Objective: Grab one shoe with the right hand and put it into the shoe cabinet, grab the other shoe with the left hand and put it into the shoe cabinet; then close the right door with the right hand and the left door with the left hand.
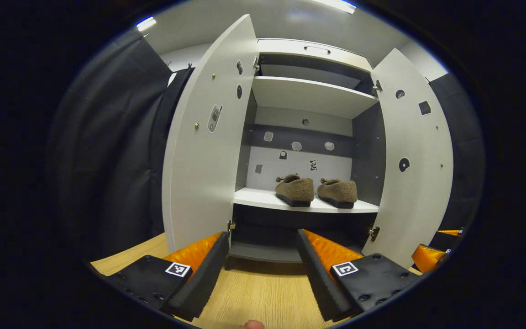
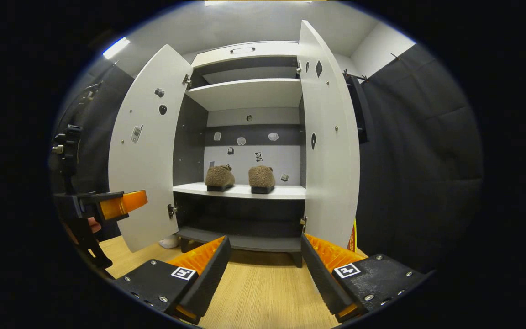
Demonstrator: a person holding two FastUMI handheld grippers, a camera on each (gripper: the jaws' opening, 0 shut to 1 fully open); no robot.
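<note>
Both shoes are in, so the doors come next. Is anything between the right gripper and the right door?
Nothing visible. The right gripper is open and empty over bare wooden floor, and the open right door stands just ahead, unobstructed. Both shoes sit well inside the cabinet.

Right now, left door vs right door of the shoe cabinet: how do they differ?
The left door carries a phone-shaped sticker at mid-height; the right door carries a diamond sticker near its top. In the right gripper view the left door shows its broad inner face, the right door looks more edge-on. Both are white, hinged and swung open.
</note>
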